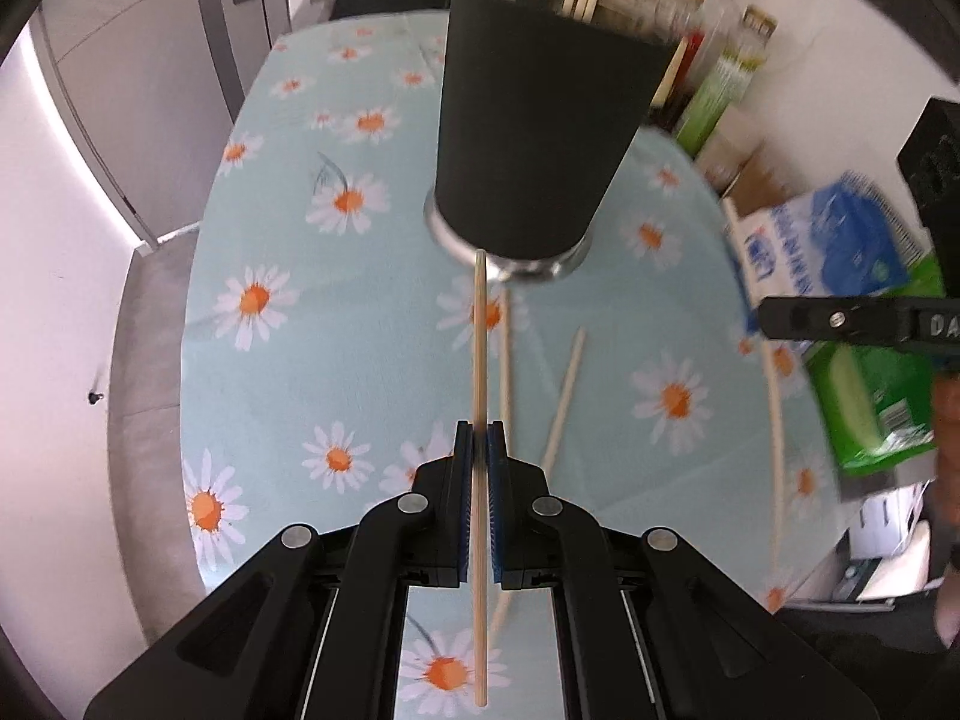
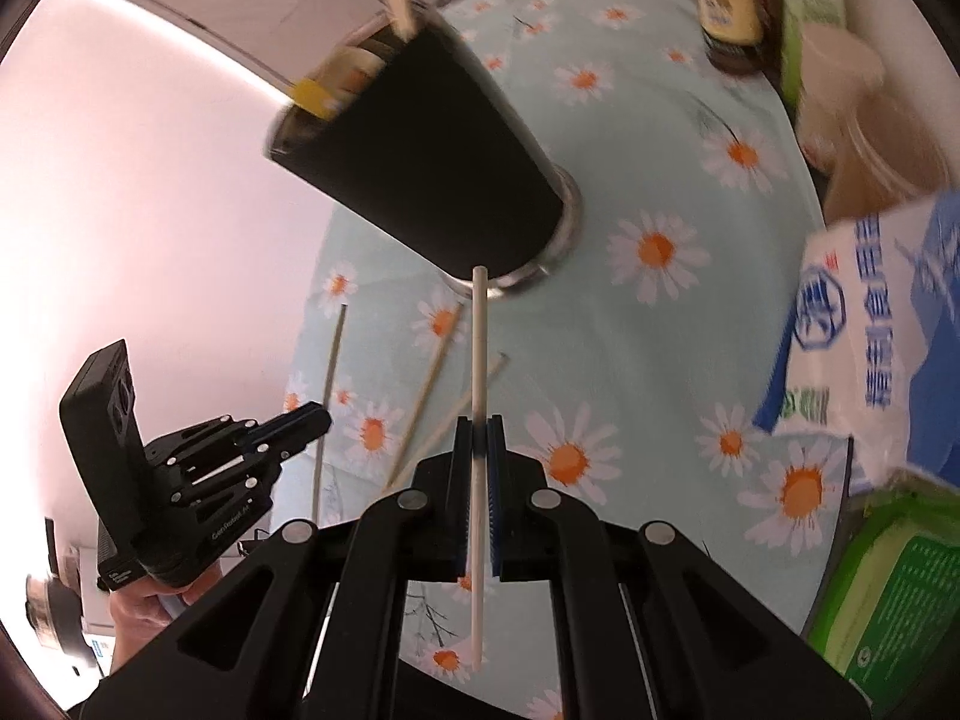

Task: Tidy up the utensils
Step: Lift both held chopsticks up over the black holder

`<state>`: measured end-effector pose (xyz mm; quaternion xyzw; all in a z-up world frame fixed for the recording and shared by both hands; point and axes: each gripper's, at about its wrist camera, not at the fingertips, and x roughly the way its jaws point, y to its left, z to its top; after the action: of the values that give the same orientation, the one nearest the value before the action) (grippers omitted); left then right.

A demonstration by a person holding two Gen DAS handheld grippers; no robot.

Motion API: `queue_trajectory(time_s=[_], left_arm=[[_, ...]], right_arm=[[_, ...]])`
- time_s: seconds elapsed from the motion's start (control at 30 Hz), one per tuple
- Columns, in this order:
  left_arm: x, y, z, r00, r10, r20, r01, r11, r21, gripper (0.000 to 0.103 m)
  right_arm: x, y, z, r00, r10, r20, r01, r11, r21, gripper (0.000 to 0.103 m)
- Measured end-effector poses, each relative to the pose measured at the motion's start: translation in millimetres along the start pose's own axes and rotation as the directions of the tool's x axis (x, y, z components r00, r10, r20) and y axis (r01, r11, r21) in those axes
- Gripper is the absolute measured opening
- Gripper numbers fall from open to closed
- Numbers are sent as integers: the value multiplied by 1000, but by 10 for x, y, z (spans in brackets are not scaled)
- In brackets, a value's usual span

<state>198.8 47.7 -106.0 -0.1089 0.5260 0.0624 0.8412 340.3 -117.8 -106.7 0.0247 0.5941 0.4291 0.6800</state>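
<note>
Chopsticks are what you sort here: your left hand-held gripper [image 1: 479,441] is clamped tight on one wooden chopstick [image 1: 480,360], your right hand-held gripper [image 2: 479,438] on a paler one [image 2: 478,348], each held lengthwise so its tip aims at the dark cup [image 1: 528,138] on the table [image 1: 288,210]. Two more lie loose [image 1: 563,402] on the cloth; several already stand in the cup

I am in a home kitchen: my table wears a daisy-print cloth [image 1: 288,228], with sauce bottles and jars [image 1: 714,6] crowded at its far right, a bag of salt [image 2: 870,330] and green packets [image 1: 870,396] on the right, chopsticks in a black holder [image 1: 534,138].
</note>
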Motion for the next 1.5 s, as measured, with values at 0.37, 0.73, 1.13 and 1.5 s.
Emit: queue_trajectory(time_s=[0.37,0.73,1.13,1.5], left_arm=[[-480,-148,275,985,-60,163,62,998,-10,4],[-743,-175,601,939,-138,315,145,989,0,4],[-871,-130,1091,855,-200,479,215,976,23,4],[-941,-81,1460,764,-165,623,197,980,18,4]], right_arm=[[-200,281,100,993,40,109,-28,993,-111,6],[-419,411,320,968,109,225,-78,987,-140,6],[-769,693,712,870,155,468,-29,963,-267,6],[-1065,650,1096,742,200,640,-47,967,-249,6]])
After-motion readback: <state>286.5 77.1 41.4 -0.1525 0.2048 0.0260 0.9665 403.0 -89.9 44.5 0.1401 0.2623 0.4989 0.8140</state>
